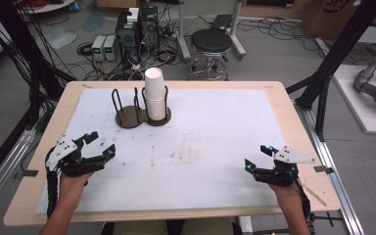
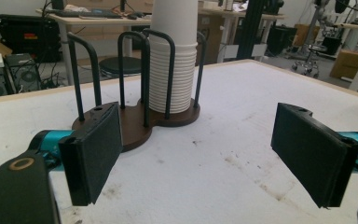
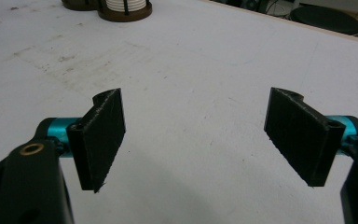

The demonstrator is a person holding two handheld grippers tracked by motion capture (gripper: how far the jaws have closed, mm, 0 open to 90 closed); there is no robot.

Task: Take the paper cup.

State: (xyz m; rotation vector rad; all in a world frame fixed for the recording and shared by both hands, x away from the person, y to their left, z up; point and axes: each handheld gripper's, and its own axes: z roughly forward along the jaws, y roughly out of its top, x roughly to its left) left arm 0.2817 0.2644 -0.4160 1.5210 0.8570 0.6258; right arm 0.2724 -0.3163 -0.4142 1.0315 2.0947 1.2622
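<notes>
Left gripper view, cup stack (image 2: pixel 172 60) beyond fingers (image 2: pixel 93 154)

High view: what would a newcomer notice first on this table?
A tall stack of white paper cups stands in the right ring of a brown wire cup holder at the far side of the table. The left gripper and right gripper hover open near the front corners.

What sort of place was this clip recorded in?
Most likely a robotics lab or workshop. Grey electronics boxes with tangled cables sit on the concrete floor behind the light wooden table, a black round stool stands nearby, and black metal frame posts flank the table.
</notes>
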